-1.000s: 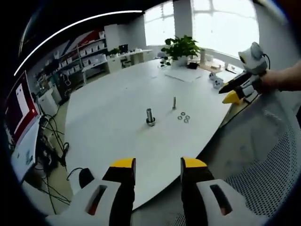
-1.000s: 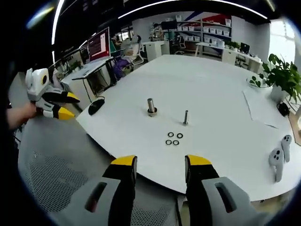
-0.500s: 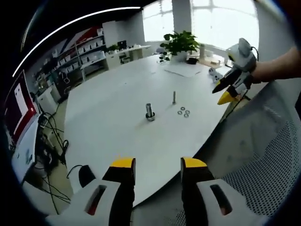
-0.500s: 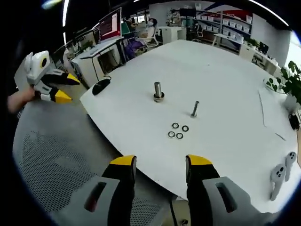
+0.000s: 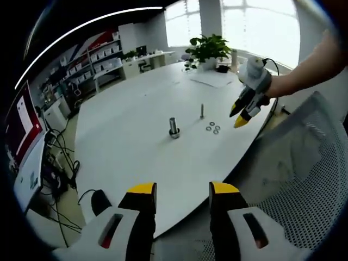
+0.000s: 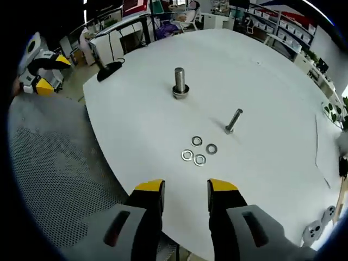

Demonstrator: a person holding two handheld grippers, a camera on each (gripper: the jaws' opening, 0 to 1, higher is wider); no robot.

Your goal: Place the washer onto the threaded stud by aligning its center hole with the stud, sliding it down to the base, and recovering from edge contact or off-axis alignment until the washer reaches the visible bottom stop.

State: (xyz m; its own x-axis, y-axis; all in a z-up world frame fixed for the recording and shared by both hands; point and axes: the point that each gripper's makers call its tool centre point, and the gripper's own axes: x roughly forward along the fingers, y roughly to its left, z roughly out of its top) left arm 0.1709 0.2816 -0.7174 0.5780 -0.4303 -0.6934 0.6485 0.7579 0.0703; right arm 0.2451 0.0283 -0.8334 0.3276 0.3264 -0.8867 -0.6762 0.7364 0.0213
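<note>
Left gripper view first. Low in the frame, the left gripper [image 5: 182, 190], yellow-tipped jaws standing wide apart with nothing between them, poised over the near edge of a big white table [image 5: 125, 141]. Mid-frame, a thick threaded stud [image 5: 173, 128] upright on its base; just right of it and a little higher, a slimmer bolt [image 5: 202, 111], also upright. Right of the stud and below the bolt, a small cluster of washers [image 5: 213, 128] flat on the tabletop, apart from both. Coming in from the upper right, the right gripper [image 5: 237, 115] in a person's hand [image 5: 272, 87], tips angled down, hanging right of the washers above the table's edge; jaws parted. Potted plant [image 5: 207, 51] at the far end, top centre. Mesh chair [image 5: 304, 179] at lower right.

Right gripper view now. Bottom centre, the right gripper [image 6: 185, 187], jaws open at a moderate gap, empty. Right above the tips, four washers [image 6: 197, 151] lying loose in a tight group, clear of the jaws. Thick stud [image 6: 180, 83] at upper centre, bare shaft showing; thin bolt [image 6: 233, 120] leaning right of centre. Far left edge, the left gripper [image 6: 48, 72], jaws spread. Computer mouse [image 6: 109, 68] at the table's upper-left edge.
</note>
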